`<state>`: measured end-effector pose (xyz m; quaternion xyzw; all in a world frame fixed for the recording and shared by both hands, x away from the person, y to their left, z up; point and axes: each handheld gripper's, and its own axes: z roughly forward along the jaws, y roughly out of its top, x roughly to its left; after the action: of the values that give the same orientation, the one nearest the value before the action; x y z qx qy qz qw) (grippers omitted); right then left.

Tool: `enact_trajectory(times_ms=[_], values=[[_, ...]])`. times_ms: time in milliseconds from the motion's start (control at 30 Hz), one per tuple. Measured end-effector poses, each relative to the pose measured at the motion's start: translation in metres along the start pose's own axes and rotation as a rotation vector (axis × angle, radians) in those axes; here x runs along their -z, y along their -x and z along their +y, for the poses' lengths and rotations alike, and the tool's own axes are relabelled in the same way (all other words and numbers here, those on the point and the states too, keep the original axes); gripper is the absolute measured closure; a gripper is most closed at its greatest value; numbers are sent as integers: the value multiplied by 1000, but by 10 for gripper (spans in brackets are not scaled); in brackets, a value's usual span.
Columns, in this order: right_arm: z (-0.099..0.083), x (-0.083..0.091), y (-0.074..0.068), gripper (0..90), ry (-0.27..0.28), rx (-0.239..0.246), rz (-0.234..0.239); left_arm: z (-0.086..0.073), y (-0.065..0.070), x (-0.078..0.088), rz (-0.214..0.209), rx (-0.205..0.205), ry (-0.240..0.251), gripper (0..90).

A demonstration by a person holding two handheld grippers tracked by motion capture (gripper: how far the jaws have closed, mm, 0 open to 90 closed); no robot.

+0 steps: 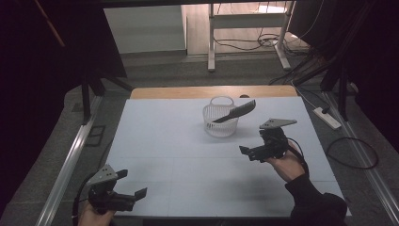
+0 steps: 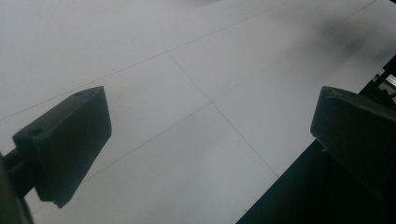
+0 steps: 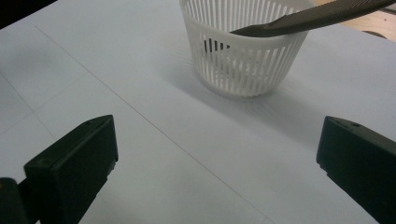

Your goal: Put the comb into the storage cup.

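Observation:
A white slatted basket (image 1: 219, 123) stands on the far middle of the white table (image 1: 169, 141). A black comb (image 1: 236, 112) leans in it, its upper end sticking out over the right rim. My right gripper (image 1: 254, 144) hovers open just right of and nearer than the basket, with nothing between its jaws. In the right gripper view the basket (image 3: 243, 60) and comb (image 3: 317, 16) lie ahead of the open right gripper (image 3: 217, 158). My left gripper (image 1: 132, 183) stands open at the near left edge. In the left gripper view, bare table lies under the left gripper (image 2: 210, 140).
A wooden strip (image 1: 211, 91) edges the table's far side. Metal rails (image 1: 70, 162) run along both sides. On the floor at right lie a power strip (image 1: 327, 117) and a looped cable (image 1: 353, 153). A white desk frame (image 1: 244, 28) stands behind.

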<state>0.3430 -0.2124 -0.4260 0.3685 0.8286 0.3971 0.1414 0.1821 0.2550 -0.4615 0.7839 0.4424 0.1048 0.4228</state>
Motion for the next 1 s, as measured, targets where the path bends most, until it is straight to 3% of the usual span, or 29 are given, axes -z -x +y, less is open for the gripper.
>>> enact_trajectory(times_ms=[633,1000], values=[[-18,16,-3,0,-6,-11,30,0,0,-1,-1,1,-4,0],[-27,27,-7,0,-4,2,12,0,0,-1,-2,2,-5,0]])
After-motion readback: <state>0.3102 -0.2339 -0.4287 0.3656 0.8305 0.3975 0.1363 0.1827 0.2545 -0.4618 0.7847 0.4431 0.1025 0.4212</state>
